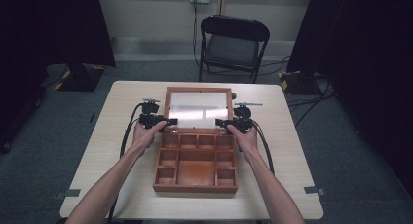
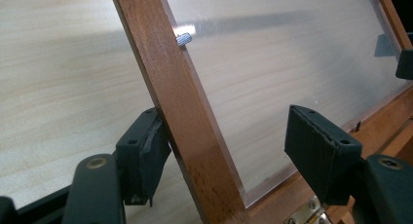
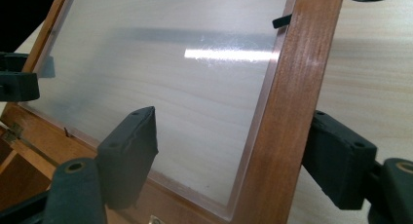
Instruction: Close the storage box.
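My left tool (image 1: 168, 121) straddles the left rail of the box lid (image 2: 182, 121). In the left gripper view one pad touches the outer edge of that wooden rail, while the other pad stands well off it over the clear pane, so the jaws are about half open and not clamped. My right tool (image 1: 220, 122) straddles the right rail of the lid (image 3: 287, 102) the same way. In the right gripper view its two pads sit on either side of the rail, the outer one close to the wood and the inner one apart from it over the pane, so nothing is gripped there either.

The lid stands raised and tilted back from the wooden box (image 1: 196, 161), hinged along the box's far edge. A small metal knob (image 2: 183, 39) sticks out of the left rail. The box lies open near the middle of the pale surface (image 1: 104, 151), its compartments showing. Beyond the surface, a black folding chair (image 1: 233, 44) stands on the grey floor.
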